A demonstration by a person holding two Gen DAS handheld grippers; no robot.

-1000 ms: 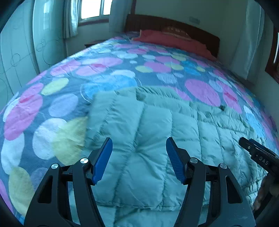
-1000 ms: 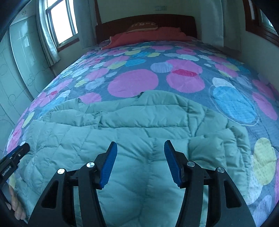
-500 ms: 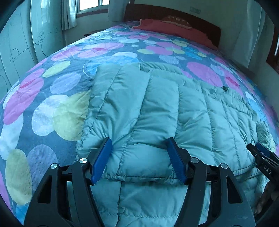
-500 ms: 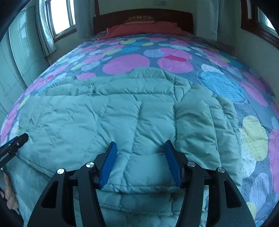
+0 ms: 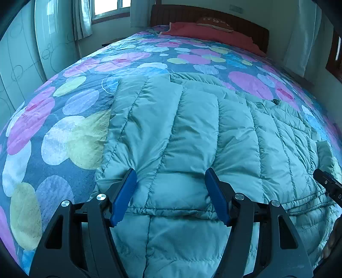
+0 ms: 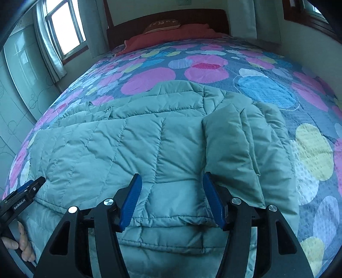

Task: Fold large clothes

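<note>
A large teal quilted down jacket point(image 5: 192, 132) lies spread on the bed, its lower part folded up so that a hem edge point(image 5: 171, 210) runs across near me. My left gripper point(image 5: 170, 173) stands open over the fold's left part, blue pads point(image 5: 125, 192) either side of the puffy fabric without pinching it. My right gripper point(image 6: 172, 176) is open in the same way over the right part of the jacket point(image 6: 128, 149), beside a folded-in sleeve point(image 6: 233, 149). Each view catches the other gripper at its edge: the right gripper point(image 5: 327, 186), the left gripper point(image 6: 23, 196).
The bed's spotted bedspread point(image 5: 70, 136) shows left of the jacket and beyond it point(image 6: 203, 70). A red pillow point(image 6: 171, 36) and a dark headboard point(image 6: 166, 19) are at the far end. A person's hand point(image 6: 21, 241) holds the left gripper's handle.
Both grippers drew back toward the jacket's near side. The folded hem, out of sight a second ago, now lies between each pair of fingers. The jaws have stayed open.
</note>
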